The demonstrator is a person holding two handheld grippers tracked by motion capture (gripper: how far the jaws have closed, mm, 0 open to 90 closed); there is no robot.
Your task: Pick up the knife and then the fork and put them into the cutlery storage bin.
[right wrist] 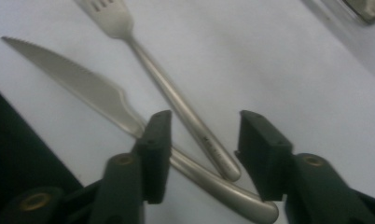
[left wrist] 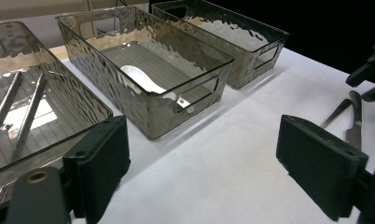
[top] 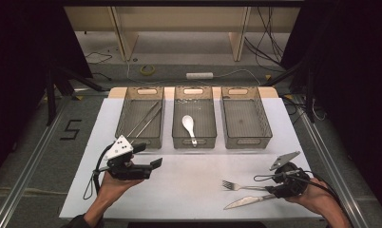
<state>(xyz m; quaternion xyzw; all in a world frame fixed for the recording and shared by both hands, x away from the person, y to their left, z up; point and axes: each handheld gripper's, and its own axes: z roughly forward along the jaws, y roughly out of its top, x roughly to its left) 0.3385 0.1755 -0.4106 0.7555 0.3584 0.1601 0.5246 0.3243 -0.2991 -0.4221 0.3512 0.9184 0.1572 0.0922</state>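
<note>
White table [top: 189,185]: three bins [top: 194,124], one fork [top: 241,186], one knife [top: 248,202].

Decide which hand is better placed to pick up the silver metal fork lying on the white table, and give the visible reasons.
Probably the right. The right gripper hangs open directly over the silver metal fork handle, beside the silver table knife. The left gripper, also open, sits far across the white table near the smoky clear plastic bins.
</note>
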